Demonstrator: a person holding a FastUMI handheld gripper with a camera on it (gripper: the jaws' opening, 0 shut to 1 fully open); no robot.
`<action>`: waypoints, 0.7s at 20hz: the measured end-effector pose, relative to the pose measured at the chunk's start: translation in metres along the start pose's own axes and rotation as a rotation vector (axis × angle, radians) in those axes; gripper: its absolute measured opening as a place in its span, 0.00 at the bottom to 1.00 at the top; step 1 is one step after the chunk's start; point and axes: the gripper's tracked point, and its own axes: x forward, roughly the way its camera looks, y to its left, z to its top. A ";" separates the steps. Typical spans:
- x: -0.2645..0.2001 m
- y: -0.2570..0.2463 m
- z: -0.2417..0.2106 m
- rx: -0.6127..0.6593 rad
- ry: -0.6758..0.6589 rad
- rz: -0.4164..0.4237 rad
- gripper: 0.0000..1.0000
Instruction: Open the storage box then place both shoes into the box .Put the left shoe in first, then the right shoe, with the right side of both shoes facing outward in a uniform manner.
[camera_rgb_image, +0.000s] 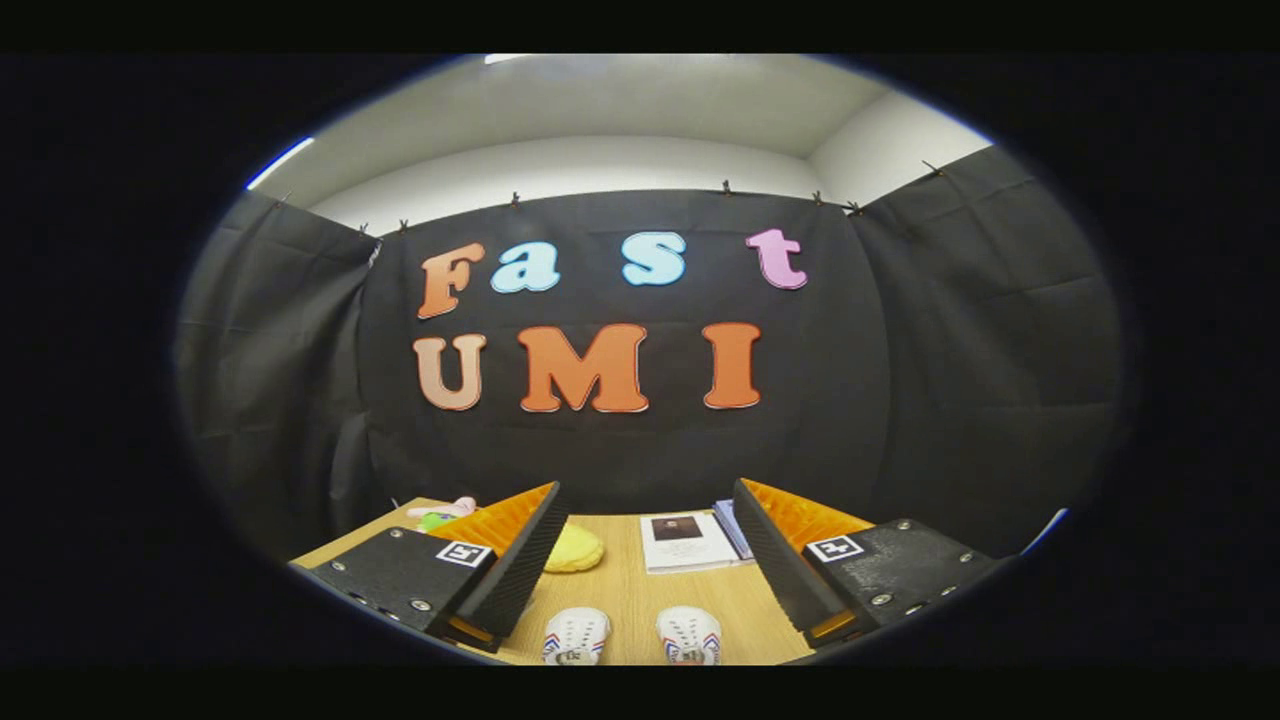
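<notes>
Fingers (640, 575) spread wide, nothing held, raised above worktop (630, 590). Two white shoes (632, 635) seen side by side between fingers, at near edge, toes pointing away. Storage box not identified. Booklet (686, 541) and yellow item (573, 549) lie beyond shoes. Judged: task at start, opening step not begun; box to be located and opened before left shoe is approached.

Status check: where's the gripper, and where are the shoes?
Gripper open, holding nothing. Two white shoes side by side on the table, between the fingers, untouched. Yellow item and booklet lie beyond them.
</notes>
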 end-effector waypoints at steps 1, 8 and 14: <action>0.001 0.000 -0.003 -0.001 0.006 -0.001 0.98; 0.003 0.009 -0.020 0.021 0.053 0.042 0.98; 0.000 0.051 -0.063 0.225 0.215 0.204 0.98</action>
